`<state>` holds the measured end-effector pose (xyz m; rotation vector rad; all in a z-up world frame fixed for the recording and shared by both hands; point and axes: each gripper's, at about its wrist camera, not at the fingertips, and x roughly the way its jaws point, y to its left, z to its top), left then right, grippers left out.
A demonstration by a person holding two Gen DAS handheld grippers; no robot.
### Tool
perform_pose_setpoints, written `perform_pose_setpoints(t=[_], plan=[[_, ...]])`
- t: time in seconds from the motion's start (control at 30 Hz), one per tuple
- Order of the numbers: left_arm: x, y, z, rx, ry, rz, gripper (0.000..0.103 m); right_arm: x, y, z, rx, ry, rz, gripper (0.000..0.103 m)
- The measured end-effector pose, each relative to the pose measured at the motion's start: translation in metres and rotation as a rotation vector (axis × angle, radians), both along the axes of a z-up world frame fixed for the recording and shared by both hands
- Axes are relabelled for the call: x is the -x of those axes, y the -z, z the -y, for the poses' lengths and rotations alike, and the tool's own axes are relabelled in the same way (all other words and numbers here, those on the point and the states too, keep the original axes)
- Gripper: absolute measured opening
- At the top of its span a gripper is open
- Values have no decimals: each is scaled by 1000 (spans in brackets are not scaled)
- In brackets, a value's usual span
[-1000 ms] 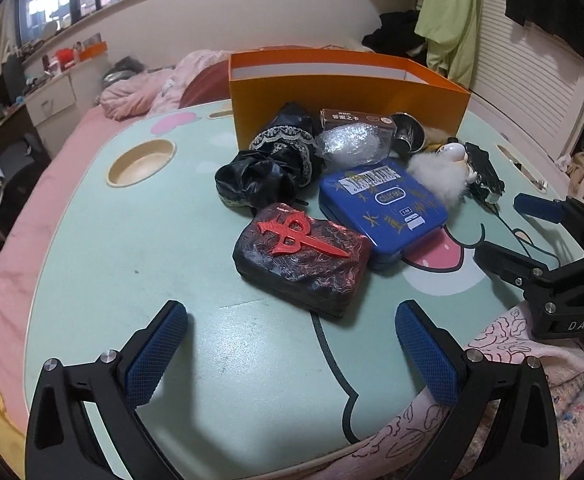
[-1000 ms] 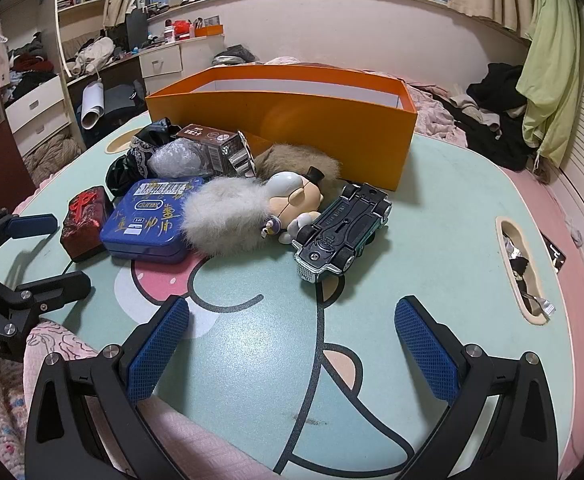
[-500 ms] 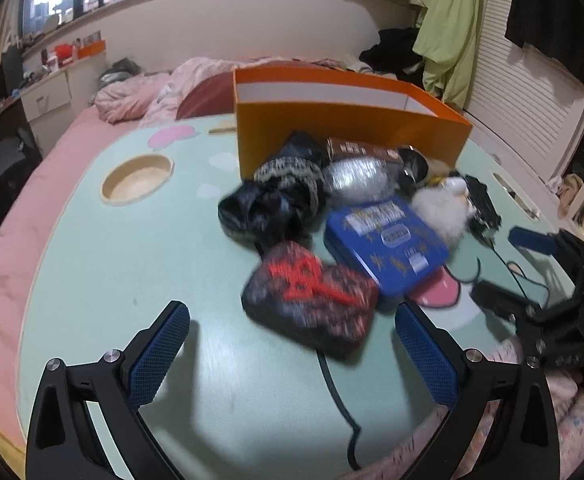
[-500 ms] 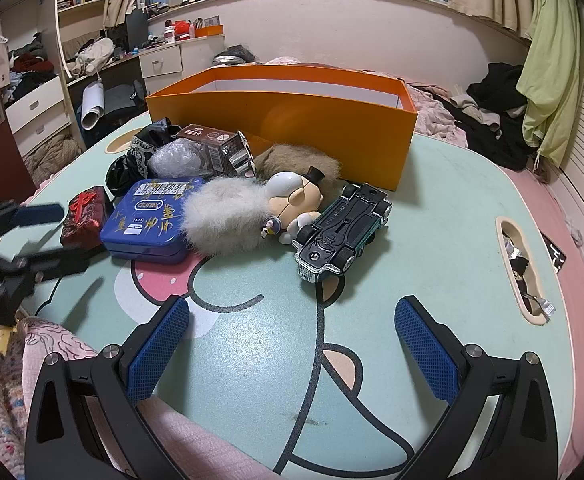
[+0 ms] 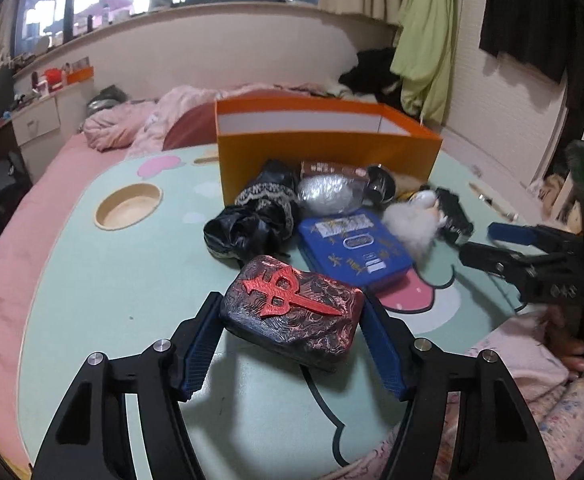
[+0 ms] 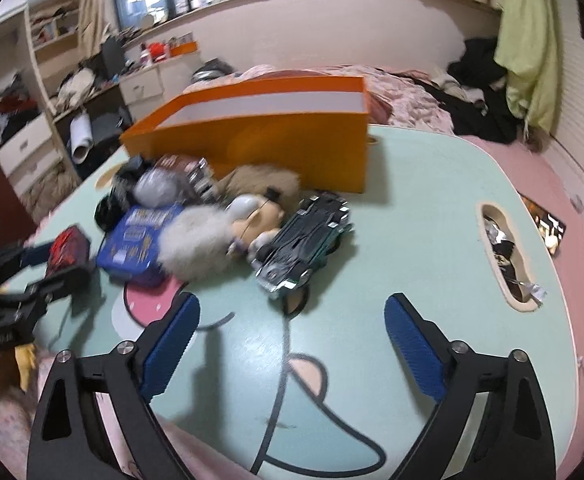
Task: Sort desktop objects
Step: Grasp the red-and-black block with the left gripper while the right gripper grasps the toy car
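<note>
1. My left claw has its blue pads against both short ends of the red-and-black case; I read it as clamped on the case, which looks raised a little at its near end, with a shadow under it, though I can't be sure it is clear of the counter
2. My right claw hangs with its jaws wide apart over bare counter, holding nothing; the toy car lies just ahead of it
3. Just beyond the case sits the blue tin, with a black pouch to its left, a silvery wrapped bundle behind it, and white fluff on the right
4. The orange box stands open at the far end of the pile
5. My judgement on progress: this is the start. Every other object still lies on the counter in front of the box, and what I can see of the box's white inner wall shows nothing inside, so the case would be the first item to go in
6. The left view alone shows the grip itself and the red emblem on the case; in the right view the case is a small blur at the left edge
7. The right view alone shows the car whole, the doll against the fluff, and a tan fur piece by the box wall
</note>
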<state>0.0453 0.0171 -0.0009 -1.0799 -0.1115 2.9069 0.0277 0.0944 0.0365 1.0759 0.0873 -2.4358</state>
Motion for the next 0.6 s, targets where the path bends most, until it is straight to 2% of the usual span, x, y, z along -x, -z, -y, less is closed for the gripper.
perform_pose_setpoints(t=[0.07, 0.2, 0.3, 0.37, 0.4, 0.43, 0.6], plan=[[0, -1, -1, 9, -3, -5, 68, 5, -3, 2, 2, 12, 16, 84], [1, 0, -1, 13, -5, -1, 68, 15, -4, 15, -67, 37, 15, 68], [1, 0, 0, 7, -8, -2, 68, 24, -2, 14, -50, 41, 51, 60], [1, 0, 1, 6, -8, -2, 68, 26, -2, 13, -42, 40, 47, 50], [1, 0, 1, 6, -8, -2, 68, 27, -2, 14, -36, 30, 43, 38], [1, 0, 1, 5, -9, -3, 68, 26, -1, 12, -38, 31, 39, 33], [0, 0, 2, 3, -13, -10, 68, 14, 2, 3, -42, 25, -1, 33]])
